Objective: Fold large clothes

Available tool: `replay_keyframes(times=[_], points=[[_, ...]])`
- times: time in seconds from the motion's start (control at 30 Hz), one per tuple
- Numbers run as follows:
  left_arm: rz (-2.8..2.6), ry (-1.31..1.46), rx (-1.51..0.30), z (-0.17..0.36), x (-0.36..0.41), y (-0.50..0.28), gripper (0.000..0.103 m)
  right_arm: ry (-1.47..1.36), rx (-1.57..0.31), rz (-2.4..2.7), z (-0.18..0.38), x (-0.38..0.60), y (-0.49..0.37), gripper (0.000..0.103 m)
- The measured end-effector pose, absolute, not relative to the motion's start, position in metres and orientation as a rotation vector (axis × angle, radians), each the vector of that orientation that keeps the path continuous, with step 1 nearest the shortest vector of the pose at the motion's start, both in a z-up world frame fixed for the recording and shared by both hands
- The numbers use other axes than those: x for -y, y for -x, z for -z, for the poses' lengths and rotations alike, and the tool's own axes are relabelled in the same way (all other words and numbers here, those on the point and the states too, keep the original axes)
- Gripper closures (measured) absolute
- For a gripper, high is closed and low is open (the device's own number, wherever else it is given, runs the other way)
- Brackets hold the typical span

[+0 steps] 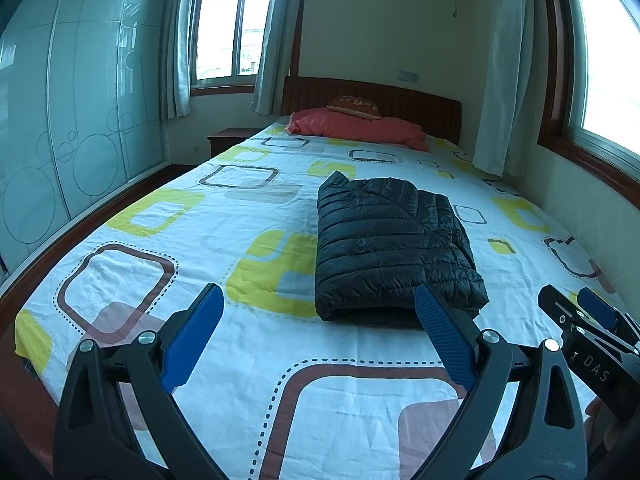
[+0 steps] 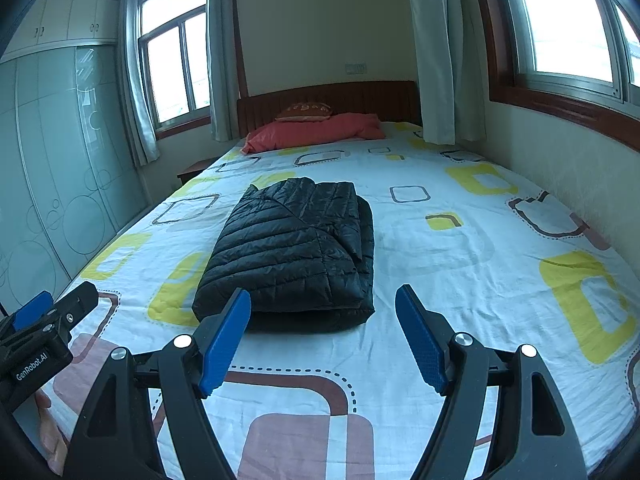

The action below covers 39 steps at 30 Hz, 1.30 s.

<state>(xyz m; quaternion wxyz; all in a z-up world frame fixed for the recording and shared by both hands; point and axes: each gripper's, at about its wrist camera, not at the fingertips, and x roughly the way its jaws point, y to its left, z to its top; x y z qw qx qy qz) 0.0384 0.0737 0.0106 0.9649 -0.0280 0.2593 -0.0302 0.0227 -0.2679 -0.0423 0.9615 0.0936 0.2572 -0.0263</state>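
Left claw (image 1: 318,308) wide open, empty, low in frame over the bed (image 1: 120,280). Right claw (image 2: 322,306) likewise open, holding nothing. Folded black puffer jacket (image 1: 384,240) lies at frame centre on the patterned sheet, just beyond both claws. Red pillow (image 1: 356,128) by the headboard, upper centre.

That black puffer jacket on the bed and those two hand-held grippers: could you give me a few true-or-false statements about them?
1. The black puffer jacket lies folded into a compact bundle on the patterned bedsheet. True.
2. The right hand-held gripper is clamped on the jacket. False: its jaws stand open and empty, short of the jacket.
3. The left hand-held gripper is open. True.
4. The red pillow rests on the jacket. False: it lies apart, by the wooden headboard.
5. The curtains hang fully drawn across both windows. False: both windows show uncovered glass.
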Motion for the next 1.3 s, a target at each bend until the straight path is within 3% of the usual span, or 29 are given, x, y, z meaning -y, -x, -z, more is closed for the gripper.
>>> replay_keyframes(times=[0.93, 1.03, 1.3], points=[[0.009, 0.049, -0.536, -0.0052, -0.074, -0.0329, 0.002, -0.189, -0.516, 0.051, 0.04, 0.2644, -0.0192, 0.029], [0.011, 0.053, -0.531, -0.0053, -0.075, -0.0322, 0.002, -0.188, -0.511, 0.054, 0.0404, 0.263, -0.0186, 0.023], [0.027, 0.033, -0.517, -0.0057, -0.0693, -0.0302, 0.002, -0.184, -0.512, 0.051, 0.0424, 0.2599, -0.0181, 0.023]])
